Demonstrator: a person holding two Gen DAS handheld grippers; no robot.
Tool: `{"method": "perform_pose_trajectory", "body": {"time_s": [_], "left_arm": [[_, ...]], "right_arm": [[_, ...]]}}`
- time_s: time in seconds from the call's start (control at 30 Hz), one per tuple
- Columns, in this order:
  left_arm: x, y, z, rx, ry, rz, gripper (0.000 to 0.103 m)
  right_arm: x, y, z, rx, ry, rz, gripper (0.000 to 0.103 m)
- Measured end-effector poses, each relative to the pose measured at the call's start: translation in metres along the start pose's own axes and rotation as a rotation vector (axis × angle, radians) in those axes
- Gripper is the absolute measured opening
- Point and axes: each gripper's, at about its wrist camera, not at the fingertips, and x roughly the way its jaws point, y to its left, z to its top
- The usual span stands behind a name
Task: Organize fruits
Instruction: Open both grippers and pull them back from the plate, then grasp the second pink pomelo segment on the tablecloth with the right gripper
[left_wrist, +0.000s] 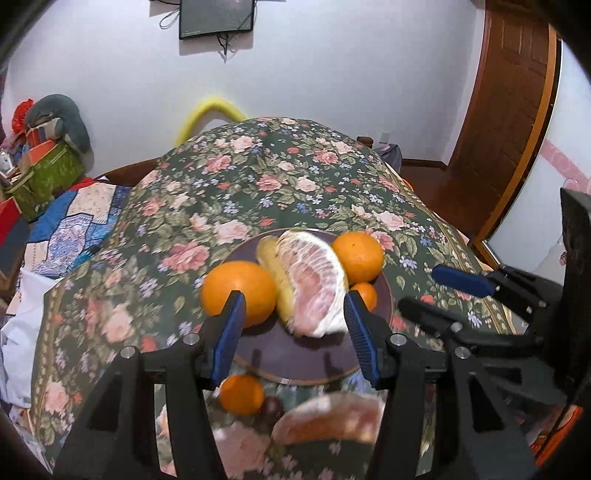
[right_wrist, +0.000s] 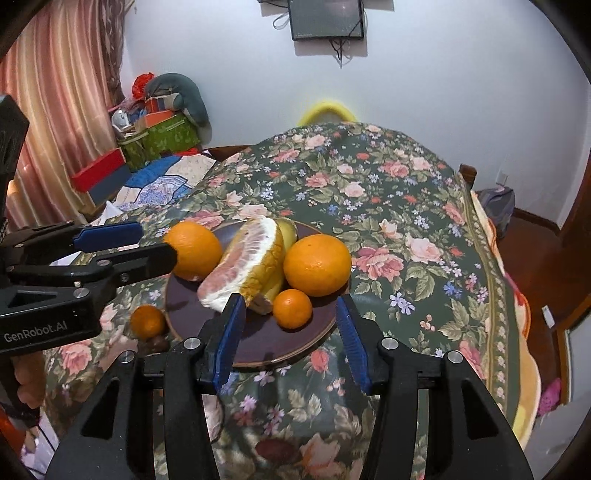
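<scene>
Left wrist view: your left gripper (left_wrist: 293, 317) stands with its blue pads part-way apart and nothing between them, poised above the near half of the dark plate (left_wrist: 295, 363). The plate lies on a bed covered by a floral cloth (left_wrist: 258, 177). On the plate: one large orange (left_wrist: 240, 286) at left, a pomelo wedge (left_wrist: 314, 284) upright in the middle with a yellow piece (left_wrist: 271, 266) just behind it, a second large orange (left_wrist: 357, 256) at right, and a small mandarin (left_wrist: 365, 293) just below that one. Off the plate, on the cloth nearer you: a loose mandarin (left_wrist: 242, 394), a dark round fruit (left_wrist: 272, 408) touching it, and a second pomelo piece (left_wrist: 328, 419), blurred. Your right gripper (left_wrist: 439, 291) shows at the right edge, beside the plate. Right wrist view: your right gripper (right_wrist: 290, 321) has its jaws moderately apart and empty, hanging over the near rim of the plate (right_wrist: 258, 354), the small mandarin (right_wrist: 292, 308) just ahead between the pads. The pomelo wedge (right_wrist: 240, 273) leans at centre, flanked by the two oranges (right_wrist: 317, 266) and (right_wrist: 194, 251). The loose mandarin (right_wrist: 147, 321) rests on the cloth left of the plate. Your left gripper (right_wrist: 147, 243) reaches in from the left, near the left-hand orange.
</scene>
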Motion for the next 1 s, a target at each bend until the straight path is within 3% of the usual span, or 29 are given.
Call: {"method": "perform_pose_trajectory", "body": {"time_s": [0.47,0.87,1.0], "left_arm": [[-0.022,0.042,-0.059,-0.077,0.079,0.027,0.057],[-0.012,0.060,-0.091,-0.121,0.140,0.018,0.057],[-0.006,0.062,-0.096,-0.125,0.154,0.018,0.057]], "right_arm": [[-0.010,0.037,-0.026,-0.034,0.043,0.041,0.047],[0.025,0.066,-0.052,-0.072,0.161,0.080,0.047],[0.034,0.072,-0.055,-0.103,0.175,0.074,0.054]]}}
